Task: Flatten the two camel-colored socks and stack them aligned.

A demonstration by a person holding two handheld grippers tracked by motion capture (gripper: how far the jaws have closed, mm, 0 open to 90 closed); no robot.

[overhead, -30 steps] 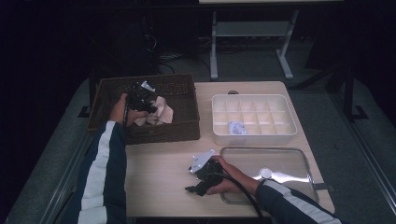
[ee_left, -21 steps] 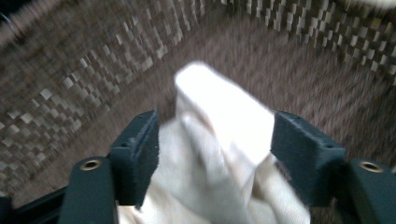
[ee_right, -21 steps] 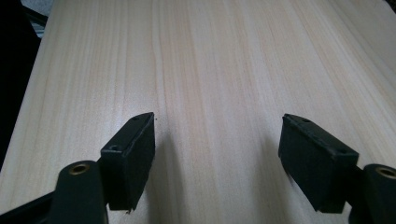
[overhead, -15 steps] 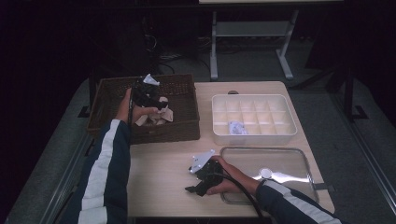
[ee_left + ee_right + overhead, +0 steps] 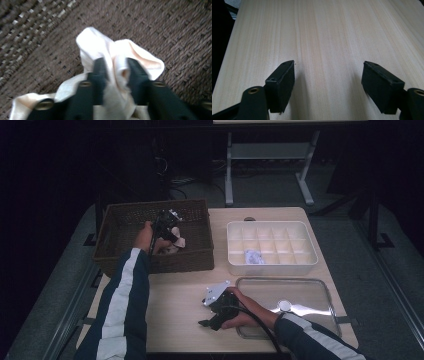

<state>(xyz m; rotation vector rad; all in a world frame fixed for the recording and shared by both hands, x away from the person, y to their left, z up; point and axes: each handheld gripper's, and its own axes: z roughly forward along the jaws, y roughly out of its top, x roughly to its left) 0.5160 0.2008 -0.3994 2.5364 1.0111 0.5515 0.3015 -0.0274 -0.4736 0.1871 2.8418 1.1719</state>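
Left gripper view: crumpled cream cloth (image 5: 117, 62)

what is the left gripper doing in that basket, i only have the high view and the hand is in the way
Observer: In the left gripper view the left gripper has just been closing its jaws, and they now pinch a fold of the cream cloth.
Operator: is the cloth off the basket floor
Observer: I cannot tell; that view shows its loose ends spread over the woven bottom of the wicker basket.
Operator: and the right gripper, holding anything
Observer: No. The right gripper view shows the right gripper with jaws wide apart over bare wooden table.
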